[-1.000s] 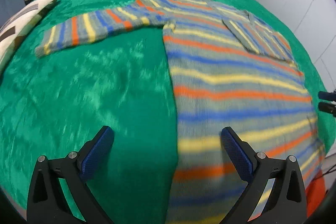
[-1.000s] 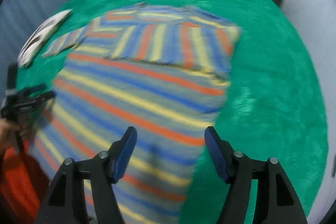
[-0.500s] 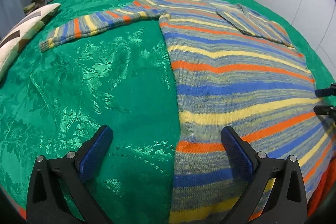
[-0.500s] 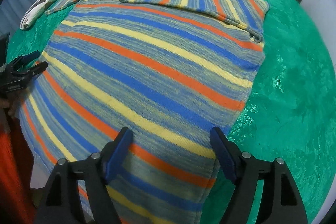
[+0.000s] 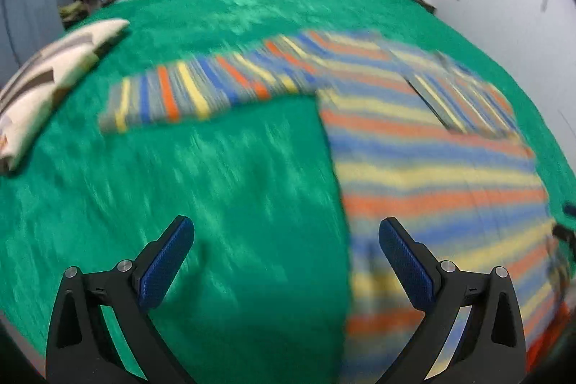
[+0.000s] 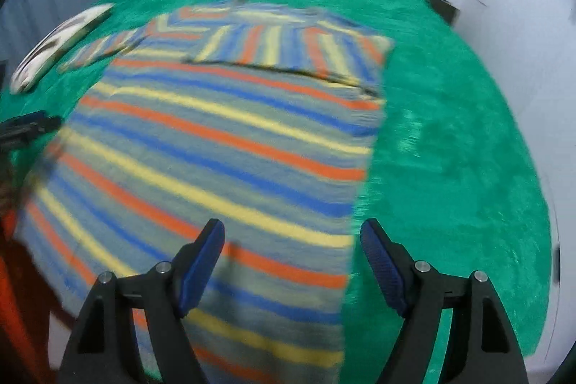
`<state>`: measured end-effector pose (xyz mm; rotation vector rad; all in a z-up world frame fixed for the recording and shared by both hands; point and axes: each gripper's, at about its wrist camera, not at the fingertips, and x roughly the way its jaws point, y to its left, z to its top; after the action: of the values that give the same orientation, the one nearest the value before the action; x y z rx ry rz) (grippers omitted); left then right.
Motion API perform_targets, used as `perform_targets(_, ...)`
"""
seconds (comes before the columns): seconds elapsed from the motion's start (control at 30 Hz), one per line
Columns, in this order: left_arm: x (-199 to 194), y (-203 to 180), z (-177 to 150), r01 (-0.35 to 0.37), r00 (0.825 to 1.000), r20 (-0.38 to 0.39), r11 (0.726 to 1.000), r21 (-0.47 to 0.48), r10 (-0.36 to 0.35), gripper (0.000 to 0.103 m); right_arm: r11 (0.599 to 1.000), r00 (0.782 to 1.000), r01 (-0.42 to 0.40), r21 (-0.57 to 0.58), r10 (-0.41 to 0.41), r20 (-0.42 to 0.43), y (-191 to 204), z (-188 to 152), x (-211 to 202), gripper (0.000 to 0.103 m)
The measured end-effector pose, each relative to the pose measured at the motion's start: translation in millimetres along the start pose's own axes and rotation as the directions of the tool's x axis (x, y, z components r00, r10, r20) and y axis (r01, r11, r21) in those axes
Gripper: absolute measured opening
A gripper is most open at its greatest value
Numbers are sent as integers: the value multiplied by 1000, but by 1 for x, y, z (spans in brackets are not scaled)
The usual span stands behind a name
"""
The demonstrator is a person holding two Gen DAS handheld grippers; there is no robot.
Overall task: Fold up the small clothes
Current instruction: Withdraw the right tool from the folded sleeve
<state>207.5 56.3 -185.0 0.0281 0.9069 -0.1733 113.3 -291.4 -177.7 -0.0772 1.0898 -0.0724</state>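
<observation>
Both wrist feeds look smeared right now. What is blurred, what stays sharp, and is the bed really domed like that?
Left wrist: striped sweater and green bedspread streak with motion blur; the open left gripper stays crisp. Right wrist: same smear, softest at the hem; right gripper sharp, open. The doming is fisheye distortion, with dark corner vignetting in both.

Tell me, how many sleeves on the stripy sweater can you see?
2. One sleeve stretches out flat over the green bedspread, away from the striped sweater. The other sleeve lies folded across the chest.
</observation>
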Motion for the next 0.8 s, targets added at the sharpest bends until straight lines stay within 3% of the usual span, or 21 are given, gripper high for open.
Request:
perform_targets(0.07, 25, 5, 10, 10, 1000, -16, 1000, -14, -10, 103, 998, 999, 31, 45, -29, -37, -10, 11, 11, 77)
perform_targets(0.13, 65, 9, 9, 23, 991, -131, 1000, -16, -25, 103, 998, 998, 44, 37, -42, -36, -14, 26, 15, 77)
perform_targets(0.27, 58, 3, 1, -16, 999, -52, 1000, -1, 16, 103, 996, 999, 49, -72, -50, -15, 2, 46, 14, 77)
perform_targets(0.8, 60, 6, 1, 3, 999, -53, 1000, -13, -3, 103, 936, 998, 57, -347, -54, 17, 103, 59, -12, 78)
